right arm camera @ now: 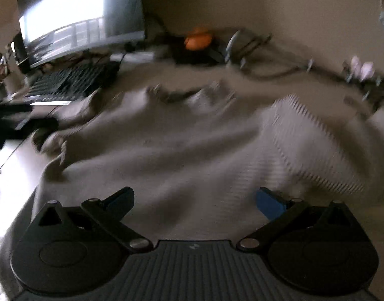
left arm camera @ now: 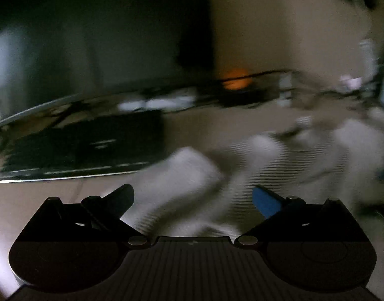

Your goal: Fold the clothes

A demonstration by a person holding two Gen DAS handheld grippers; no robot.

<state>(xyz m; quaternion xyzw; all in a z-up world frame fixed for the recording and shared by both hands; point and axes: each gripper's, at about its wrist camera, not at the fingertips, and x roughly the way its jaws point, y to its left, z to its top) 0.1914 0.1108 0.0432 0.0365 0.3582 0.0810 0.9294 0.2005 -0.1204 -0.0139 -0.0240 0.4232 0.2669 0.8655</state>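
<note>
Both views are blurred by motion. At far left in the right wrist view, a monitor (right arm camera: pixel 76 17) glows bright, with a dark keyboard (right arm camera: pixel 68 82) on the desk (right arm camera: pixel 13 158) just below it. The same keyboard (left arm camera: pixel 86 143) lies at left in the left wrist view, under the dark monitor (left arm camera: pixel 91 42).

Toward the middle, a pale striped garment (right arm camera: pixel 181 150) lies rumpled across the desk, spreading from beside the keyboard to the right side. The left gripper (left arm camera: pixel 193 200) hangs over a bunched fold of the garment (left arm camera: pixel 192 183); its jaws are spread, with cloth showing in the gap, and no pad is seen pressing on it. The right gripper (right arm camera: pixel 194 199) hangs over the flat middle of the garment, jaws spread wide as well, pinching nothing.

Behind, by the wall, an orange object (right arm camera: pixel 198 40) sits on a dark base. To the right, cables (right arm camera: pixel 267 67) trail along the back of the desk.
</note>
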